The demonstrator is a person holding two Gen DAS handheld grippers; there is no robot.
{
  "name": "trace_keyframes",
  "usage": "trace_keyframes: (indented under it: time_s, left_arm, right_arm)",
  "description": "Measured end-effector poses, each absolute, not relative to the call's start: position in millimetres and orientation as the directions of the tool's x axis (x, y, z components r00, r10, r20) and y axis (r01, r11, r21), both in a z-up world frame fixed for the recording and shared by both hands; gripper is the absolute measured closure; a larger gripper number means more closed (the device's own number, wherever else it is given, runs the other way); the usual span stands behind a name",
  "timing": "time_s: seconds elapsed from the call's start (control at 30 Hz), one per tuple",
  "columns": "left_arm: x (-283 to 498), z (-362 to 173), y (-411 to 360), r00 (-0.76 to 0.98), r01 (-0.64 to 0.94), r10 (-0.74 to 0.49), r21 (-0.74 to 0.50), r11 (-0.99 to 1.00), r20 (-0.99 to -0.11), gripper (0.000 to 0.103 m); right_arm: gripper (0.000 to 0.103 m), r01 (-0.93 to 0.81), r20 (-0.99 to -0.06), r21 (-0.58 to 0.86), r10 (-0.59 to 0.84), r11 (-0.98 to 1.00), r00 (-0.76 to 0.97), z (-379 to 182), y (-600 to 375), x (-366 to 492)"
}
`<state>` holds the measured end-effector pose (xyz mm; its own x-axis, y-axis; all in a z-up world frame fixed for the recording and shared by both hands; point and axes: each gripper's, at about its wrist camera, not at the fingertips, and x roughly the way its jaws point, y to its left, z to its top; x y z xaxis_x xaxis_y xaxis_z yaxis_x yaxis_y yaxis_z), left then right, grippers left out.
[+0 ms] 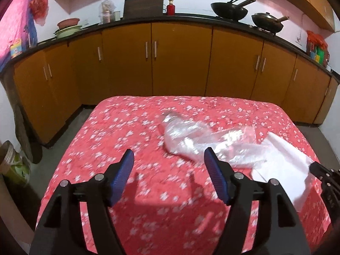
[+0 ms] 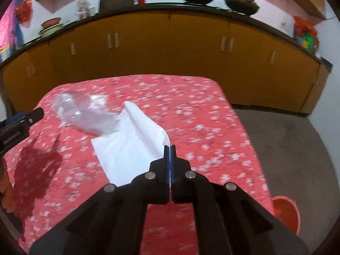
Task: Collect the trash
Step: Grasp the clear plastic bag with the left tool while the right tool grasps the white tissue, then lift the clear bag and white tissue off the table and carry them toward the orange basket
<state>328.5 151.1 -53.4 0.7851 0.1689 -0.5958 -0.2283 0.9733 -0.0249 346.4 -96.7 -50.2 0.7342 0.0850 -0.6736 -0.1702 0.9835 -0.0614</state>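
A white paper sheet (image 2: 129,144) lies partly lifted on the red flowered tablecloth (image 2: 191,110). My right gripper (image 2: 170,148) is shut on the sheet's near right edge and shows at the right of the left wrist view (image 1: 312,166), pinching the paper (image 1: 284,157). A crumpled clear plastic wrapper (image 2: 85,114) lies beyond the paper, to its left; it also shows in the left wrist view (image 1: 191,136). My left gripper (image 1: 169,159) is open and empty just above the cloth, the wrapper close ahead of its right finger (image 1: 214,174). Its tip shows at the left edge of the right wrist view (image 2: 36,113).
An orange-red bin (image 2: 286,214) stands on the floor by the table's near right corner. Brown cabinets (image 1: 180,59) under a dark counter with woks (image 1: 229,10) run behind the table. Bags (image 1: 14,165) stand on the floor at the left.
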Motion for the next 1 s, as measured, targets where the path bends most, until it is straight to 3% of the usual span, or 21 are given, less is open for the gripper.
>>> trace_keyframes:
  time_s: [0.4, 0.43, 0.5, 0.53, 0.57, 0.7, 1.0]
  left_arm:
    - [383, -63, 150, 0.721, -0.247, 0.161, -0.032, 0.968, -0.674, 0.035]
    - [386, -68, 149, 0.707, -0.239, 0.157, -0.024, 0.971, -0.689, 0.039]
    - [389, -78, 146, 0.686, -0.221, 0.141, -0.021, 0.975, -0.714, 0.068]
    - [391, -84, 145, 0.668, -0.211, 0.127, -0.023, 0.977, -0.734, 0.075]
    - [392, -86, 145, 0.662, -0.207, 0.112, -0.037, 0.978, -0.741, 0.089]
    - [384, -81, 145, 0.690, -0.209, 0.127, -0.029, 0.977, -0.713, 0.100]
    - [341, -59, 141, 0.744, -0.162, 0.129, 0.010, 0.987, -0.655, 0.101]
  right_arm:
    - [0.101, -0.138, -0.679, -0.059, 0.061, 0.989, 0.731, -52, -118, 351]
    - [0.101, -0.141, -0.679, -0.059, 0.064, 0.988, 0.731, -53, -117, 350]
    - [0.101, -0.147, -0.679, -0.059, 0.068, 0.987, 0.731, -53, -117, 351]
    - [0.101, -0.148, -0.679, -0.059, 0.068, 0.987, 0.731, -53, -115, 349]
    - [0.101, -0.148, -0.680, -0.059, 0.069, 0.987, 0.730, -54, -115, 350]
    - [0.101, -0.148, -0.673, -0.049, 0.077, 0.988, 0.735, -52, -117, 349]
    - [0.101, -0.172, -0.630, -0.019, 0.122, 0.985, 0.767, -36, -118, 330]
